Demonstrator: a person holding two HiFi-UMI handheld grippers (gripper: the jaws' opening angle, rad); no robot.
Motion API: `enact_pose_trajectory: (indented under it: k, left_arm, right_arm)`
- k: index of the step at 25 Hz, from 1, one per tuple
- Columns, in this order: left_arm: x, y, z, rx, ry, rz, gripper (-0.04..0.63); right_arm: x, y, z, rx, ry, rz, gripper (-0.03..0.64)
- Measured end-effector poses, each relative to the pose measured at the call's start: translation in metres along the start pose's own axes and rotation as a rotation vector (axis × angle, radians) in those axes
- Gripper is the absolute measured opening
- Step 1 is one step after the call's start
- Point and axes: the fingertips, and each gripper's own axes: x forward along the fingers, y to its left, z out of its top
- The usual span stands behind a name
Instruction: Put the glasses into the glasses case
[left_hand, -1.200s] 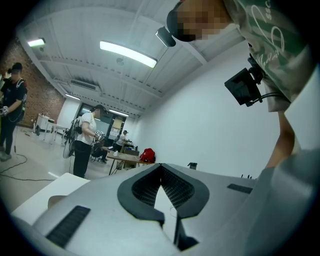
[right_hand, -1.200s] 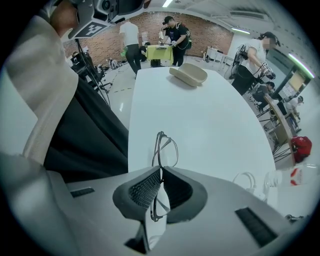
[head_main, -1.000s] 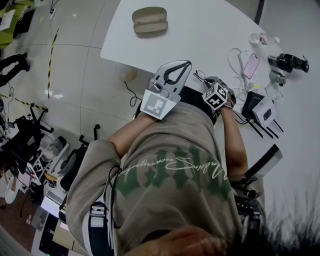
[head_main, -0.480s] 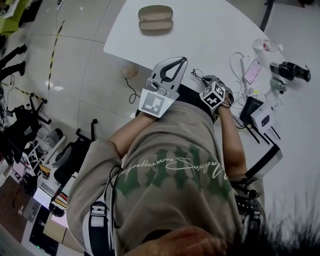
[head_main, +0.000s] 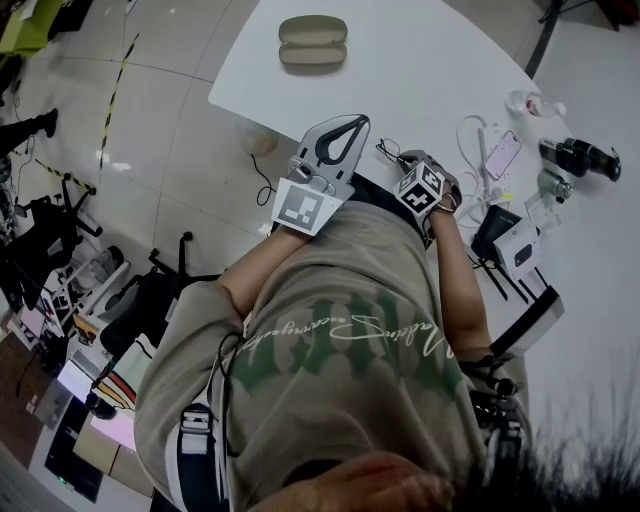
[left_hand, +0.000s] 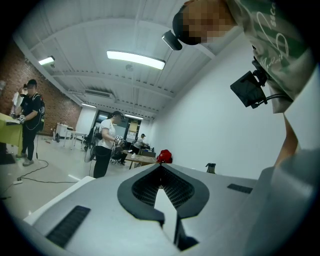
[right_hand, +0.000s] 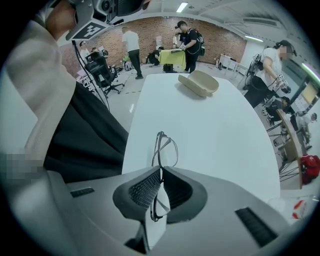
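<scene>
An open beige glasses case (head_main: 312, 42) lies at the far left corner of the white table (head_main: 420, 70). Thin dark-framed glasses (head_main: 388, 150) are held at the table's near edge, with my right gripper (head_main: 405, 160) shut on them. In the right gripper view the glasses (right_hand: 165, 149) stand upright, pinched between the jaws of the right gripper (right_hand: 160, 169), and the glasses case (right_hand: 199, 82) lies far ahead across the table (right_hand: 210, 130). My left gripper (head_main: 335, 150) is beside the right one, shut and empty. In its own view the left gripper (left_hand: 161, 167) points up into the room.
A phone (head_main: 501, 155), white cables, black boxes (head_main: 515, 235) and dark bottles (head_main: 575, 155) crowd the table's right side. Office chairs (head_main: 150, 300) and clutter stand on the floor at the left. Several people stand (right_hand: 189, 42) beyond the table.
The head view has drifted a little. Both grippers have shifted slightly left near the table's near edge. The right one still grips the glasses.
</scene>
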Motion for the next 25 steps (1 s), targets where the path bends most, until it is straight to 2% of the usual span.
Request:
enact_pose_trajectory:
  k: [4, 12, 15, 18, 21, 25]
  left_arm:
    - [0.007, -0.002, -0.007, 0.031, 0.028, 0.001, 0.006]
    - [0.011, 0.008, -0.02, 0.059, 0.055, 0.064, 0.006]
    - [0.012, 0.026, -0.016, 0.025, 0.046, 0.071, 0.006]
    - [0.018, 0.05, -0.003, 0.041, 0.044, 0.094, 0.006]
    - [0.021, 0.051, -0.002, 0.067, 0.033, 0.038, 0.006]
    - [0.03, 0.051, -0.002, 0.048, 0.041, -0.02, 0.006]
  right_arm:
    - [0.0, -0.005, 0.002, -0.005, -0.017, 0.014, 0.031]
    - [0.005, -0.012, 0.005, -0.015, -0.031, 0.037, 0.031]
    - [0.004, -0.011, 0.01, 0.015, -0.036, 0.034, 0.031]
    - [0.004, -0.012, 0.018, 0.032, -0.028, 0.024, 0.031]
    - [0.003, -0.012, 0.025, 0.038, -0.024, 0.01, 0.031]
    - [0.006, -0.013, 0.028, 0.03, -0.009, 0.01, 0.031]
